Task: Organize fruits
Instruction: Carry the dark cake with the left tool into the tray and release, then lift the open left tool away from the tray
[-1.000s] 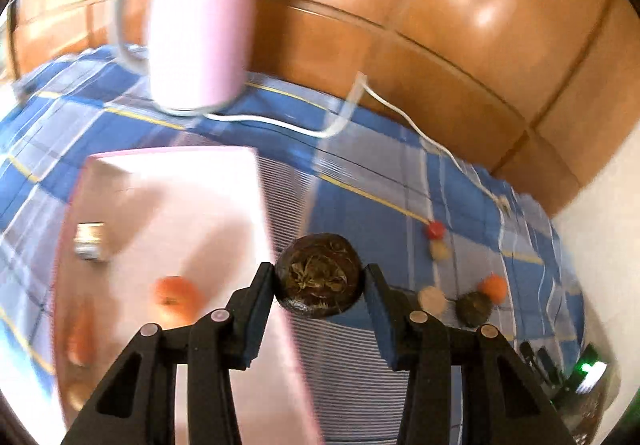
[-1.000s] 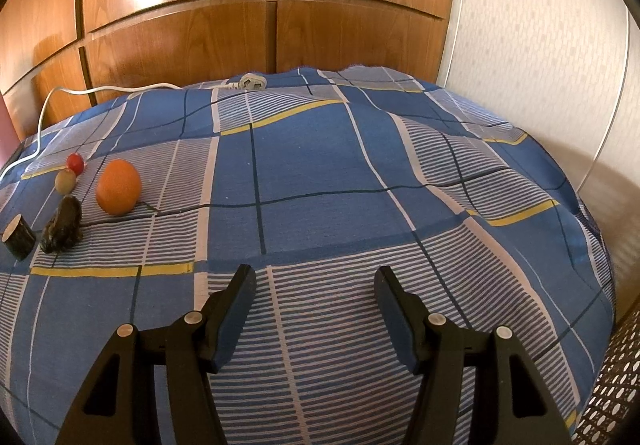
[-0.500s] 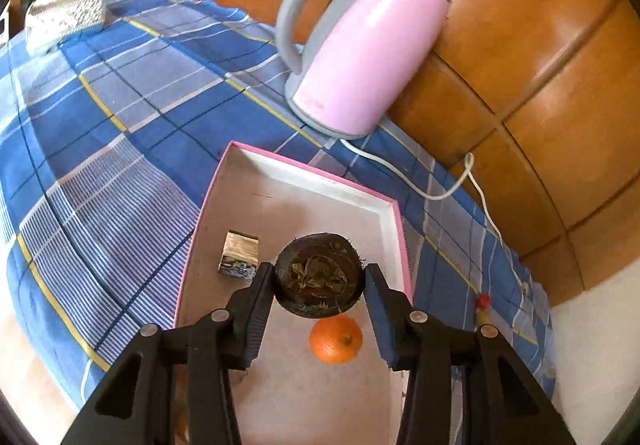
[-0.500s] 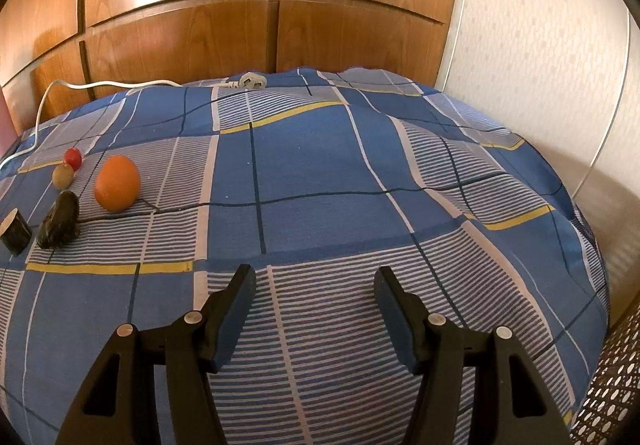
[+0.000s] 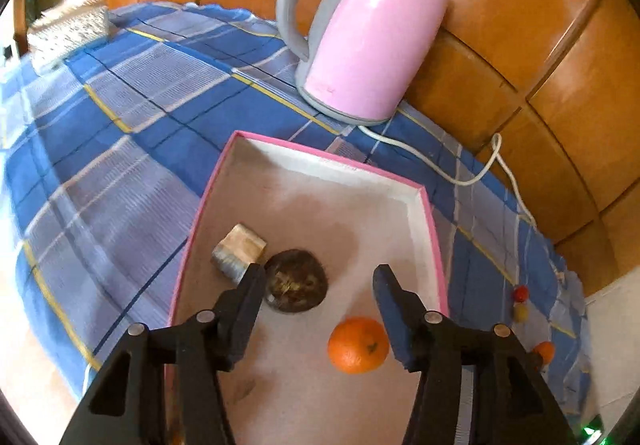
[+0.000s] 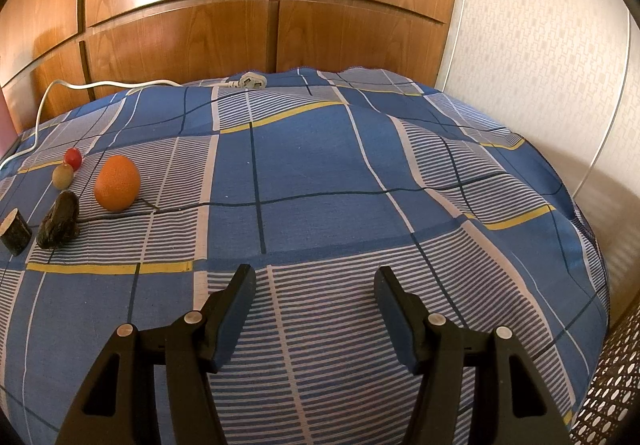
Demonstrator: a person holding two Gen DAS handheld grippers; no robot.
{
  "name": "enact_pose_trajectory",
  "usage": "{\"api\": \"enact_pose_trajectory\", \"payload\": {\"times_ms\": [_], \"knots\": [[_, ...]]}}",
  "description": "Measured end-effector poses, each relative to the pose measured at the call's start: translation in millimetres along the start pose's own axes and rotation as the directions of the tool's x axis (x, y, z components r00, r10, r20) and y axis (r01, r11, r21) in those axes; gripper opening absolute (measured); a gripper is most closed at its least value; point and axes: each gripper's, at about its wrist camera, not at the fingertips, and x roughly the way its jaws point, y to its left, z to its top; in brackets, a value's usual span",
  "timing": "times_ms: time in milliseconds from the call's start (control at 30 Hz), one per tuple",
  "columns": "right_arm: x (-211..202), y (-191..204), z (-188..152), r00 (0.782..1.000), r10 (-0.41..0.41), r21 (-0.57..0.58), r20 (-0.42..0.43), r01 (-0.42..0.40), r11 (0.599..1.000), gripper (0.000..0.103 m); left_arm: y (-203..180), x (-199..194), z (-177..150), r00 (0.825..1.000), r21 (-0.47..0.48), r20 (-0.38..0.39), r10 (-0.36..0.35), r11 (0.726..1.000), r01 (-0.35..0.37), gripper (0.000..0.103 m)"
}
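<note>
In the left wrist view my left gripper (image 5: 318,285) is open above a pink-rimmed white tray (image 5: 430,221). A dark brown round fruit (image 5: 296,287) lies in the tray just beside the left finger, free of the jaws. An orange (image 5: 358,345) and a small tan block (image 5: 238,251) also lie in the tray. In the right wrist view my right gripper (image 6: 314,289) is open and empty over the blue checked cloth. At its far left lie an orange (image 6: 117,183), a dark lumpy fruit (image 6: 60,219), a cut brown piece (image 6: 14,231), a small green fruit (image 6: 63,176) and a small red fruit (image 6: 73,158).
A pink kettle (image 5: 368,29) stands behind the tray, its white cord (image 5: 472,177) running right along the wooden wall. A tissue box (image 5: 68,29) sits far left. The plug (image 6: 250,80) lies at the cloth's back edge; a wicker basket (image 6: 612,377) is at lower right.
My left gripper swung over the tray, opened and let go of the dark round fruit, which now lies in the tray. The right gripper has barely moved.
</note>
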Motion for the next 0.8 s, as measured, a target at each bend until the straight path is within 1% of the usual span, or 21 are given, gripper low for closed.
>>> {"api": "enact_pose_trajectory", "payload": {"times_ms": [33,167,333,433,533,700,800], "knots": [[0,0,0,1.000,0.000,0.000,0.000,0.000,1.000,0.062,0,-4,-3,1.000,0.002,0.009,0.007,1.000,-0.007,0.058],[0,0,0,1.000,0.003,0.003,-0.001,-0.003,1.000,0.062,-2,-20,-19,0.998,0.010,0.054,0.042,0.999,-0.043,0.067],[0,-1,0,1.000,0.007,0.008,-0.002,-0.007,1.000,0.062,-8,-35,-41,0.993,0.059,0.085,0.077,0.995,-0.083,0.069],[1,-2,0,1.000,0.016,0.019,-0.004,-0.016,1.000,0.062,-11,-43,-54,0.991,0.075,0.103,0.090,0.992,-0.098,0.074],[0,-3,-1,1.000,0.017,0.021,-0.004,-0.016,1.000,0.062,-14,-47,-66,0.992,0.088,0.097,0.079,0.992,-0.087,0.075],[1,-3,1,1.000,0.019,0.019,-0.016,-0.019,1.000,0.062,-18,-52,-86,0.996,0.100,0.079,0.043,0.994,-0.051,0.081],[2,-3,1,1.000,0.017,0.022,-0.020,-0.017,1.000,0.062,-20,-56,-93,0.995,0.108,0.090,0.053,0.992,-0.062,0.082]]}}
